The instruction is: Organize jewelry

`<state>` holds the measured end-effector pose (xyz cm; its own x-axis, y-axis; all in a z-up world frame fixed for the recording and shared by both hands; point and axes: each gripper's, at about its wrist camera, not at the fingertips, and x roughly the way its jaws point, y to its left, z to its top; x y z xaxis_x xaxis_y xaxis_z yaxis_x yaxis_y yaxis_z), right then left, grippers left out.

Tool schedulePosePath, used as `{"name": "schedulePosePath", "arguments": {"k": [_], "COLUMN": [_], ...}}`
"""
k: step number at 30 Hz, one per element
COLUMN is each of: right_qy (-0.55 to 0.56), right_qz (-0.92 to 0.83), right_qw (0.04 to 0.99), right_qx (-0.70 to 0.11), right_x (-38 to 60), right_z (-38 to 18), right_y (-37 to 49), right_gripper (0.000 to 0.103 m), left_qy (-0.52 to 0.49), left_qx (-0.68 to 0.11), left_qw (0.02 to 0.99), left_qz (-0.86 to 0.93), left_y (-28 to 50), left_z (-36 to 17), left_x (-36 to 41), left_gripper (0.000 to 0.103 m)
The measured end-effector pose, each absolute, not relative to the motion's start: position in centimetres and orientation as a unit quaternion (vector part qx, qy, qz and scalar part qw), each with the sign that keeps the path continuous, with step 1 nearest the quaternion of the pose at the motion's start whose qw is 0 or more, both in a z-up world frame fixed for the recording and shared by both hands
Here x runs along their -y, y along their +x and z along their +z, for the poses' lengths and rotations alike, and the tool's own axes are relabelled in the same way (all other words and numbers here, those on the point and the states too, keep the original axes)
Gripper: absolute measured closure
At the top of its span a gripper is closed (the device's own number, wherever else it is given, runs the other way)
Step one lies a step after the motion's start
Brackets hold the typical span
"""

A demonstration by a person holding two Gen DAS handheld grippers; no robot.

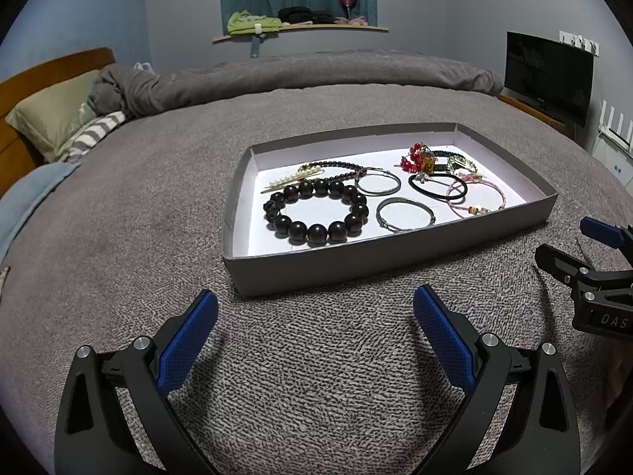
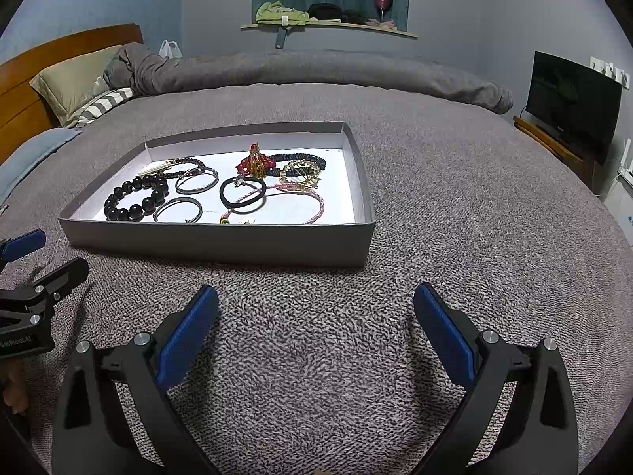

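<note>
Jewelry tray (image 1: 316,265) sits on the bed (image 1: 118,237) — beaded bracelet (image 1: 316,213) (left end) inside.

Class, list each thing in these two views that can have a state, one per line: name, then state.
Left gripper: open, holding nothing, above the blanket.
Right gripper: open, holding nothing.
Grey tray: no lid on it, resting flat on the bed.
Black bead bracelet: lying flat in the tray, closed loop.
Two silver bangles: lying flat, apart.
Black hair tie: lying flat, overlapping the pink bracelet.
Television: screen dark.
</note>
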<state>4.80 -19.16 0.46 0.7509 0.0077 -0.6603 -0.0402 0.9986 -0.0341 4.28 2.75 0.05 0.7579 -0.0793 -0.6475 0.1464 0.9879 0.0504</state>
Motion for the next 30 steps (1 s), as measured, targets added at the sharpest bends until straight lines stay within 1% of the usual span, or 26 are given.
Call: {"name": "schedulePosePath", "arguments": {"k": [30], "right_qy": [-0.025], "right_qz": [0.012], "right_qw": [0.934], "right_qx": [-0.355], "right_x": [19.09], "right_z": [0.33], "right_y": [4.84], "right_gripper": [0.005], "left_qy": [0.053], "left_qx": [-0.342], "left_qw": [0.936], "left_qz": [-0.068], "left_y": [4.22], "left_z": [0.02], "left_x": [-2.53], "left_gripper": [0.003]}}
